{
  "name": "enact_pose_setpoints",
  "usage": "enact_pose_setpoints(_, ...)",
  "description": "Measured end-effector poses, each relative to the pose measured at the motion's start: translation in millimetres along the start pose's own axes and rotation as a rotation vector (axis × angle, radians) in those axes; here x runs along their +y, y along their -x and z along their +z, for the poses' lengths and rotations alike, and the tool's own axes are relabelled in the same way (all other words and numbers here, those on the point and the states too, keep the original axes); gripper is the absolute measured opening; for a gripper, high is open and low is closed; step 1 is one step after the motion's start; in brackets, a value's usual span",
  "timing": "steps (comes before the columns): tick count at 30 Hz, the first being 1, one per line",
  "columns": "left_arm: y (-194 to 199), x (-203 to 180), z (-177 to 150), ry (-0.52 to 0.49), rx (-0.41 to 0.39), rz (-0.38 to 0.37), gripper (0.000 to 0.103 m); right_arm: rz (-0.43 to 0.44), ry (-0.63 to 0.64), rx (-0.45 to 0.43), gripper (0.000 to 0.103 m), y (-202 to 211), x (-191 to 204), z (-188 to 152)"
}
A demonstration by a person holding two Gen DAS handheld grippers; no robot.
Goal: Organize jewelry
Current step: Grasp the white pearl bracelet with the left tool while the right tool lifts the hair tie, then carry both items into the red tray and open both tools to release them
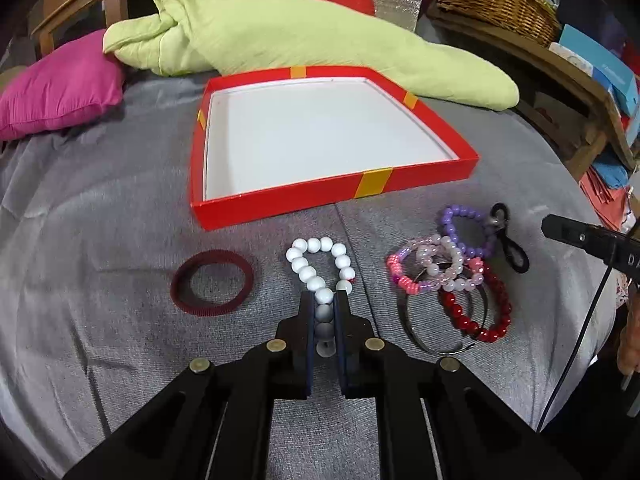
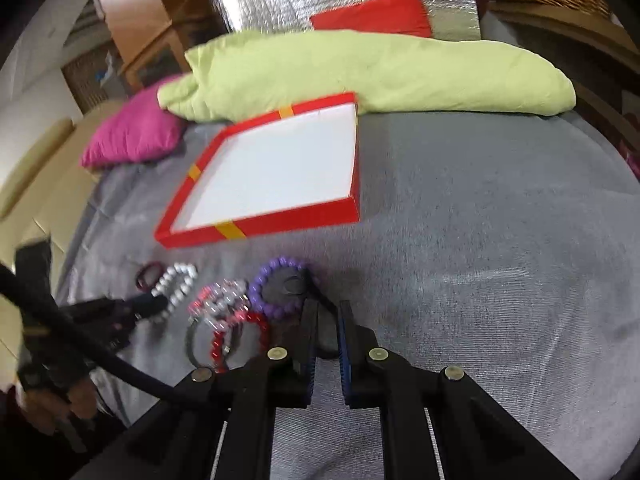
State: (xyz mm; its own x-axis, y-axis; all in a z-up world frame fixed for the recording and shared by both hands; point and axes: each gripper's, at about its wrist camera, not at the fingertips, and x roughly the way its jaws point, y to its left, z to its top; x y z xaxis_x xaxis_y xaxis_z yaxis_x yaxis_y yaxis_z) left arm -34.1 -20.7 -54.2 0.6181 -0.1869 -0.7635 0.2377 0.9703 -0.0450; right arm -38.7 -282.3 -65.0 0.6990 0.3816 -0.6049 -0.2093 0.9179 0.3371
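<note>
Already the left tool (image 1: 324,316) is clamped on the white bead bracelet (image 1: 320,268) at lower centre, below the red box (image 1: 332,196); light, floppy, slippery, so pinching beads suits

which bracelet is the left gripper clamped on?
The white bead bracelet, lying apart between the maroon band and the tangled pile; the left gripper pinches its near end. The purple, pink and red ones sit untouched by it.
</note>
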Motion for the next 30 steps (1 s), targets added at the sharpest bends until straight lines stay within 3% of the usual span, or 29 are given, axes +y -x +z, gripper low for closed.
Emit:
enact_pose_setpoints(4,8.5,2.2,0.6,0.004,-0.038,-0.006,0.01,0.035,-0.031,-0.003,0.01,-1.4,1.8,2.3)
enact_pose_setpoints(9,15.6,3.4,0.4,0.001,-0.066,-0.022,0.01,0.017,-0.079,0.007,0.011,-5.2,-6.7,2.6)
enact_pose_setpoints(11,18.4,2.9,1.3,-0.005,-0.08,-0.028,0.01,0.02,-0.102,0.044,0.013,-9.5,-11.9,1.6)
enact_pose_setpoints(12,19.2,3.0,1.8,-0.006,-0.084,-0.032,0.01,0.021,-0.108,0.057,0.016,-11.2,-13.4,0.8)
enact_pose_setpoints(14,19.7,2.1,3.0,-0.007,-0.087,-0.039,0.01,0.009,-0.099,0.085,0.032,-17.1,-12.3,0.2)
enact_pose_setpoints(16,20.3,0.7,3.6,-0.01,-0.09,-0.042,0.01,0.001,-0.079,0.106,0.063,-23.0,-7.9,-0.6)
enact_pose_setpoints(18,21.3,-0.7,4.6,-0.014,-0.097,-0.044,0.01,-0.01,-0.021,0.115,0.063,-30.5,1.6,-2.8)
enact_pose_setpoints(20,23.3,-1.0,5.6,-0.014,-0.106,-0.046,0.01,-0.075,0.049,0.156,0.061,-42.4,9.7,-6.9)
enact_pose_setpoints(22,25.1,-0.4,6.5,-0.01,-0.112,-0.046,0.01,-0.151,0.133,0.153,0.037,-48.1,18.2,-12.0)
enact_pose_setpoints(24,28.1,0.5,7.2,-0.006,-0.123,-0.047,0.01,-0.133,0.16,0.145,0.013,-46.5,22.1,-12.5)
enact_pose_setpoints(27,34.0,0.0,8.3,-0.011,-0.146,-0.046,0.01,-0.164,0.154,0.108,0.006,-39.1,21.0,-12.0)
enact_pose_setpoints(30,41.7,-0.7,9.6,-0.019,-0.165,-0.058,0.01,-0.121,0.096,0.021,0.006,-18.8,15.9,-3.5)
